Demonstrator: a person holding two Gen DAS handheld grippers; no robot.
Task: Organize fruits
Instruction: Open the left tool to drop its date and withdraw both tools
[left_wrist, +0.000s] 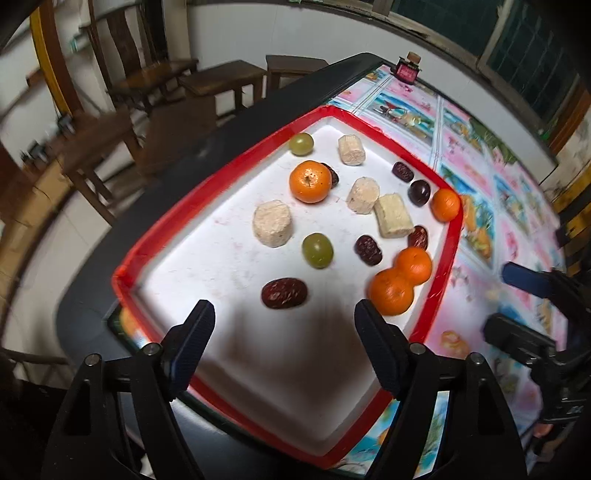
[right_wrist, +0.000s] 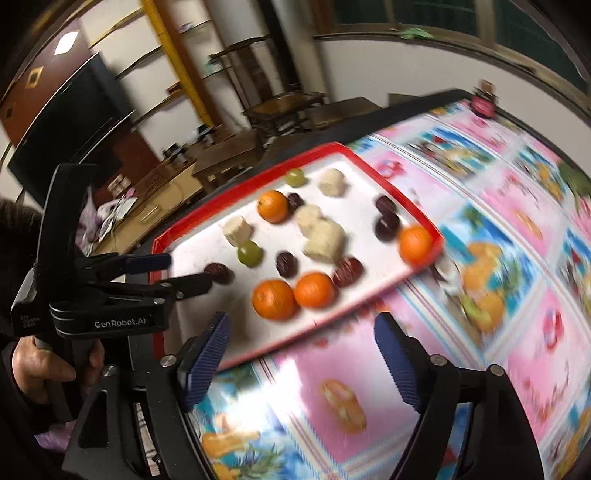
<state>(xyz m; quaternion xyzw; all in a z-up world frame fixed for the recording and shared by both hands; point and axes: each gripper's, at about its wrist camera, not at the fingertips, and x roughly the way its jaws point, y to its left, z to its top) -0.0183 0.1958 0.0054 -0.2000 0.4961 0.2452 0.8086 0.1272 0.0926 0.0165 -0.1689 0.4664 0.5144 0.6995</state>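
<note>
The left gripper (left_wrist: 282, 314) hangs over the near end of the tray (left_wrist: 448, 258), jaws spread wide with nothing between them. On the white tray, from left: a date (left_wrist: 284, 292), a pale cane chunk (left_wrist: 272, 224), a grape (left_wrist: 316, 250), an orange (left_wrist: 310, 181), more chunks and dates, then two touching oranges (left_wrist: 400, 282) by the right rim and a fourth in the far right corner. The right gripper (right_wrist: 303, 330) is over the patterned cloth (right_wrist: 517, 258) just beside the tray, also wide open and empty; motion blur there makes small items hard to tell.
</note>
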